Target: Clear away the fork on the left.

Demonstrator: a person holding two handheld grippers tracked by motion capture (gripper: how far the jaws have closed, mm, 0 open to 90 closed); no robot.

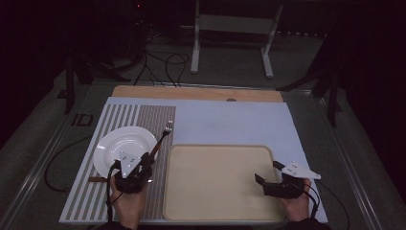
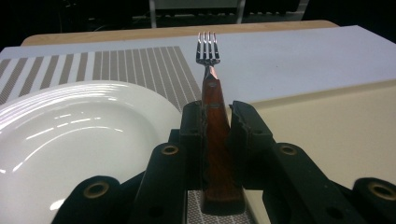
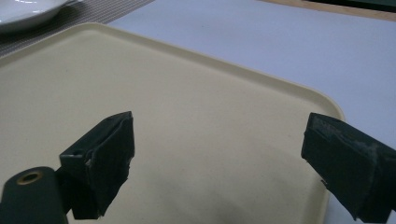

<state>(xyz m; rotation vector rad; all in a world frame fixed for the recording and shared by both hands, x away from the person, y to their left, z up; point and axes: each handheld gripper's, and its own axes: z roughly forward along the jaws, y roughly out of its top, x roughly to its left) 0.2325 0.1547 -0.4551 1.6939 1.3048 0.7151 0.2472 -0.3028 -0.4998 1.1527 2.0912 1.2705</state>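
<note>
Pale blue table [image 1: 230,120] in dark room, left gripper [image 2: 217,122] grasping fork [image 2: 212,112], right gripper [image 3: 224,163] released

black claws [image 2: 217,126] with brass screws, grey triangular plates, trailing black cables.

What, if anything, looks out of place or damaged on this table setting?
Nothing stands out. The white plate sits whole on the striped mat, the beige tray is bare and lies flat, and the fork is simply held by its wooden handle in the left claw. The right claw hangs open over the tray.
</note>
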